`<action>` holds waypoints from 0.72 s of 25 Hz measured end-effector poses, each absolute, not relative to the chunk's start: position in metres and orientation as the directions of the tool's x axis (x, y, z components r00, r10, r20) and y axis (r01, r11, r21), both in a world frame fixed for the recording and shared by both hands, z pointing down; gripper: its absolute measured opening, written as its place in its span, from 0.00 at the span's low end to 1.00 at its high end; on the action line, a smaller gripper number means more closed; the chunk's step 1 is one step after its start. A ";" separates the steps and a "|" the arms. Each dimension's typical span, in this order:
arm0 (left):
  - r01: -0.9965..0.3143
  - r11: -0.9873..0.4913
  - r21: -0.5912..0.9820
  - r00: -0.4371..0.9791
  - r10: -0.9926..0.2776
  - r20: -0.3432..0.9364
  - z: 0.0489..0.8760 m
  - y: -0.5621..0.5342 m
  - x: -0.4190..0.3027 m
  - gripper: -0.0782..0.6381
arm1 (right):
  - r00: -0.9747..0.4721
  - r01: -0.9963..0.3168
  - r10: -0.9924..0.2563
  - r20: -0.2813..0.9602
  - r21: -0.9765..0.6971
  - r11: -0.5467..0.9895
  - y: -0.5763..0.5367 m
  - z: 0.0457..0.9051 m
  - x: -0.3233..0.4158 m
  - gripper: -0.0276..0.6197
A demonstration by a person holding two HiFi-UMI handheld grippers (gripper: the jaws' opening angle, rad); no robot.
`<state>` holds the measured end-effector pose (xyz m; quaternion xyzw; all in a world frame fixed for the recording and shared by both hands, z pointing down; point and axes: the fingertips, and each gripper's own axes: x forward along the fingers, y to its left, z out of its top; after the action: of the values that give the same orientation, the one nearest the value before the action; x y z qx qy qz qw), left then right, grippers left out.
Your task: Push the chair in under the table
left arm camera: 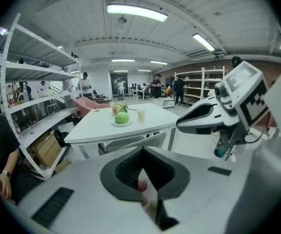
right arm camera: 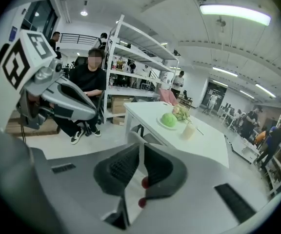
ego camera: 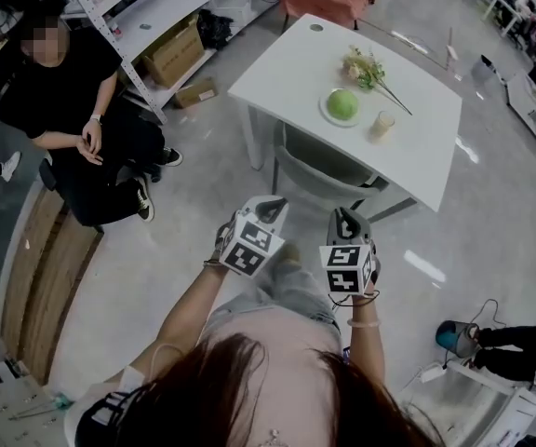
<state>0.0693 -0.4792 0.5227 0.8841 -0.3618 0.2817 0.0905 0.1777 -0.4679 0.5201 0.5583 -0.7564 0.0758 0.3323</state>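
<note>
Our left gripper (ego camera: 270,210) hangs in the air, its jaws pressed together on nothing. Ahead, apart from both grippers, the grey chair (ego camera: 316,175) sits tucked under the near edge of the white table (ego camera: 277,73). Our right gripper (ego camera: 345,222), just beside the left, has its jaws together too, empty.

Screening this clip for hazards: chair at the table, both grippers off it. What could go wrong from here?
The back of the chair shows beyond the edge of the table; a further shove could jolt the table and tip the cup near that side. The left gripper and right gripper are shut and empty; pushing with closed tips might slip off the curved backrest.
</note>
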 end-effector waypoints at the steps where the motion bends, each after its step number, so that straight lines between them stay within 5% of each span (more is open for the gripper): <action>1: -0.694 -0.718 -0.043 0.580 -0.594 0.558 0.519 -0.473 0.065 0.12 | -0.159 -0.900 -0.801 0.577 0.248 0.358 -0.463 0.514 0.174 0.12; 18: -0.732 -0.676 0.087 0.629 -0.622 0.467 0.477 -0.377 0.028 0.12 | -0.166 -0.944 -0.878 0.450 0.183 0.273 -0.382 0.469 0.121 0.09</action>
<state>0.0284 -0.3768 0.4769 0.8923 -0.3793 0.2039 0.1354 0.1213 -0.3824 0.4687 0.5990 -0.7604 0.0693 0.2411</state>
